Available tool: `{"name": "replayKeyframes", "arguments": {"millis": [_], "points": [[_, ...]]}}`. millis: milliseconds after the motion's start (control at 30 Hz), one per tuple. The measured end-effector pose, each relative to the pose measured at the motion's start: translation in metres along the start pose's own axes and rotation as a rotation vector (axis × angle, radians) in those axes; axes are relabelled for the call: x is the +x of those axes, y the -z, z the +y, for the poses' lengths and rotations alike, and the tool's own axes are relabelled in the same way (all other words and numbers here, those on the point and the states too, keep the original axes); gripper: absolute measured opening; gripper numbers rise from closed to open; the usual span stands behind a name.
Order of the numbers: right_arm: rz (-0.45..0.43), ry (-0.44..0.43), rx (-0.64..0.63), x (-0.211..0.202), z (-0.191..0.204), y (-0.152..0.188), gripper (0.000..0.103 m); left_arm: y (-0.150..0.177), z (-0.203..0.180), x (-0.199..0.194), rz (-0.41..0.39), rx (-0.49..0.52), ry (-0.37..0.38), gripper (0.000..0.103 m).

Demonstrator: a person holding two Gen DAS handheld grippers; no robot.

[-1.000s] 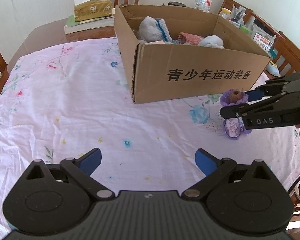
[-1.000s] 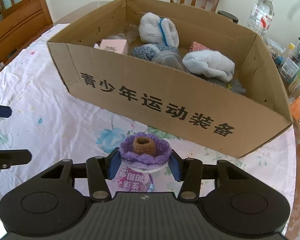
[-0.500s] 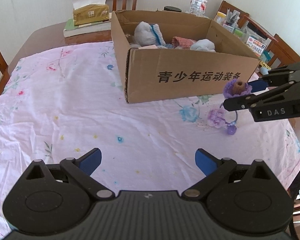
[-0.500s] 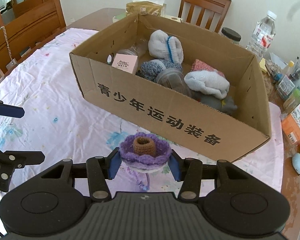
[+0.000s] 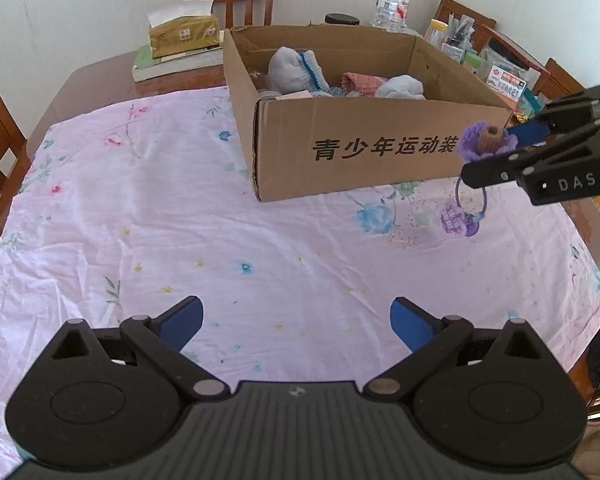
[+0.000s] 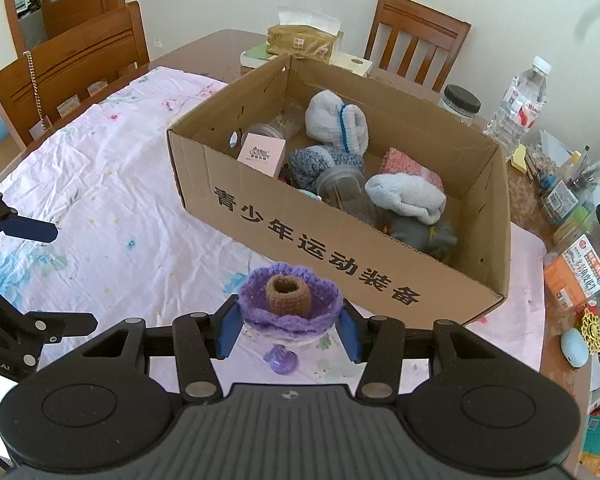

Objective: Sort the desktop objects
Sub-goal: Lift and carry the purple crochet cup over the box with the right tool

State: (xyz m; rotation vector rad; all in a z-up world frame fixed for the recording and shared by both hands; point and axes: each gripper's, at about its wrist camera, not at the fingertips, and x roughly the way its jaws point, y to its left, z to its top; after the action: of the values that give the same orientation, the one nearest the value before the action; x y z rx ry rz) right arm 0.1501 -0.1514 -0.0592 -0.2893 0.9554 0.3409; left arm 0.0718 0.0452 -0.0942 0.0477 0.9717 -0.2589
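1. Right gripper: closed from both sides on a purple crocheted flower with a brown knitted centre, held in the air above the pink floral cloth on the surface, just in front of the near wall of the open brown cardboard box with black printed characters.
2. Left gripper: wide open, nothing between its blue pads, hovering over bare cloth at the near left, well apart from the box.
3. Hanging below the flower: a thin ring with a small translucent purple tag, dangling close to the cloth.
4. Main risk: the tag or ring catching on the box's near rim while crossing it, tugging the soft flower out of the grip. Likely cause: too low a pass.
5. Second risk: slipping. Yarn squashes easily, and only the flower's outer petals seem pinched, so a quick swing or roll could loosen it.
6. Third risk: a bad landing. Box already crowded with rolled socks, a clear jar and a small pink carton; a release near the wall could leave the flower perched on the edge or falling outside.
7. Minor risk: a fingertip nudging the light box and sliding it across the cloth.
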Motion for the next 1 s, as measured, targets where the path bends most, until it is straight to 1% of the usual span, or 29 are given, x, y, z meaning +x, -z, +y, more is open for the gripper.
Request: {"name": "replayKeyframes", "arguments": {"millis": [300,533,633,800,1000], "points": [[-0.047,0.014,-0.04,-0.025,0.004,-0.016,0.055,0.0,-0.004,-0.012,-0.02,0.012,0.01,0.1],[-0.096,0.024,-0.095,-0.039,0.0,-0.034,0.055,0.002,-0.008,-0.017,-0.025,-0.02,0.002,0.1],[-0.111,0.015,-0.11,-0.041,-0.006,-0.042,0.055,0.001,-0.011,-0.017,-0.021,-0.028,-0.023,0.1],[-0.142,0.011,-0.136,-0.042,-0.02,-0.058,0.055,-0.001,-0.014,-0.019,-0.033,-0.056,-0.028,0.1],[-0.169,0.012,-0.152,-0.039,-0.041,-0.082,0.055,-0.006,-0.019,-0.018,-0.033,-0.073,-0.054,0.1]]}}
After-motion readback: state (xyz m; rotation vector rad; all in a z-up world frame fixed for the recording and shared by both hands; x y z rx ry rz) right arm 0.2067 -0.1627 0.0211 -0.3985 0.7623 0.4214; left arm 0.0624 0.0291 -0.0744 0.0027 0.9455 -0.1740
